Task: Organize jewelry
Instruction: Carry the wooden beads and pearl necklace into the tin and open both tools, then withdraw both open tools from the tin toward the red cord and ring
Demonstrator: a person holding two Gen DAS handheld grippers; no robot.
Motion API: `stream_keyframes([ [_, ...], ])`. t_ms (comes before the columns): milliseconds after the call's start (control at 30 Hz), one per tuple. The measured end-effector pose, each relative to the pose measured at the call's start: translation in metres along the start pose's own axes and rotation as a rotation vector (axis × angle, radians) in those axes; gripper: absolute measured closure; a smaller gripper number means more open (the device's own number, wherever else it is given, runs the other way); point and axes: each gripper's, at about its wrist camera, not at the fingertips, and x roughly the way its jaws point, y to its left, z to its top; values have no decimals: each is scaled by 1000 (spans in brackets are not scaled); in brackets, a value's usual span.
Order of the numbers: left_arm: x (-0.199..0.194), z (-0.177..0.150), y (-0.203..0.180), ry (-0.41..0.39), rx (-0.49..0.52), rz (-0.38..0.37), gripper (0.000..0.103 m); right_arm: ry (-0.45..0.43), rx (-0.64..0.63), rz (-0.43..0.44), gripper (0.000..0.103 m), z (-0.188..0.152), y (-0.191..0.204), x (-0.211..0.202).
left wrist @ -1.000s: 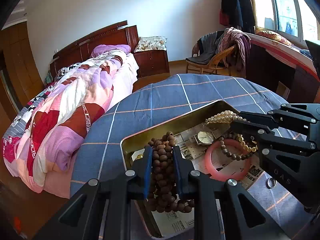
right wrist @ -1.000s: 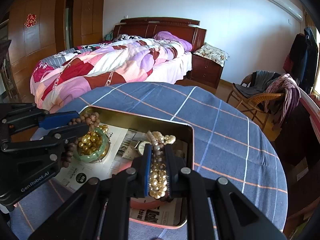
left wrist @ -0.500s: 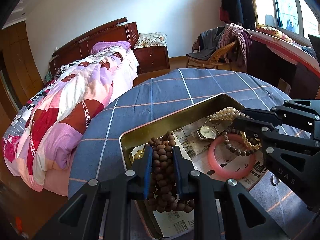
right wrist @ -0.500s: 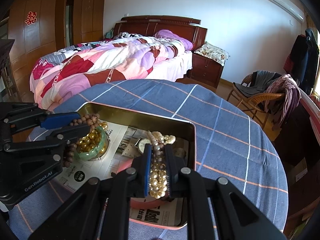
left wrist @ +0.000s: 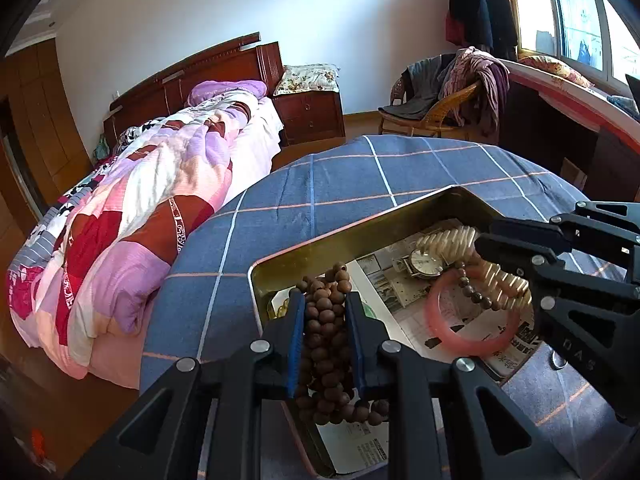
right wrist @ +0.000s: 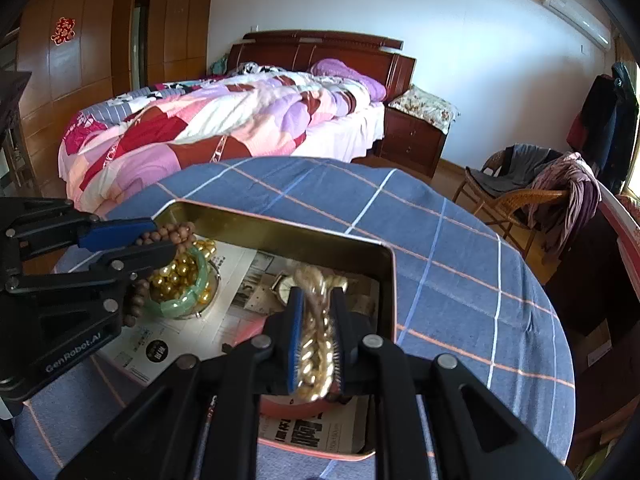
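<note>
the pearl strand point(right wrist: 316, 344), blurred, sits between the opening jaws of the right gripper point(right wrist: 316, 312), the left gripper point(left wrist: 323, 312) clamps wooden beads point(left wrist: 326, 332), both over a gold tin point(left wrist: 360, 236) on a blue checked tablecloth point(left wrist: 340, 176) beside a bed point(left wrist: 160, 184).

Two close wrist views, shared tin point(left wrist: 360, 236).

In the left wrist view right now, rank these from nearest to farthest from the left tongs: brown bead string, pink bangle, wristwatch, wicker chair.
1. brown bead string: between the left tongs, gripped.
2. pink bangle: in the tin, to the right.
3. wristwatch: farther back in the tin, past the bangle.
4. wicker chair: across the room, near the window.
</note>
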Motion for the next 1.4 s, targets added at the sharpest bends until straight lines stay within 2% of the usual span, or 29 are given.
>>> stream_keyframes([
  [33, -1, -1, 0, 2, 1, 3, 79, -3, 6, -5, 78, 0, -1, -1],
  [67, -2, -1, 0, 1, 3, 8, 67, -3, 14, 0, 62, 0, -3, -2],
  [100, -5, -1, -1, -9, 3, 17, 47, -7, 21, 13, 56, -1, -4, -4],
  [167, -14, -3, 0, -44, -5, 54, 25, -9, 22, 5, 56, -2, -6, -7],
  [267, -23, -7, 4, -48, -29, 34, 25, -5, 31, -5, 55, -4, -8, -12],
  [400, -35, -18, 7, -43, -49, 38, 25, -3, 55, -32, 49, -12, -16, -26],
  [500, -47, -29, 2, -49, -45, 45, 25, 11, 72, -55, 48, -23, -23, -38],
  [633, -61, -44, -12, -49, -23, 45, 25, 35, 75, -81, 48, -38, -26, -48],
  [700, -68, -52, -19, -44, -23, 29, 25, 44, 78, -92, 44, -45, -26, -52],
  [1000, -85, -77, -57, 7, -1, -38, 25, 81, 82, -115, 41, -84, -26, -71],
  [1200, -94, -85, -84, 29, 43, -76, 25, 85, 96, -125, 40, -95, -30, -76],
  [1400, -81, -93, -99, 84, 91, -89, 25, 78, 95, -130, 39, -96, -30, -76],
])
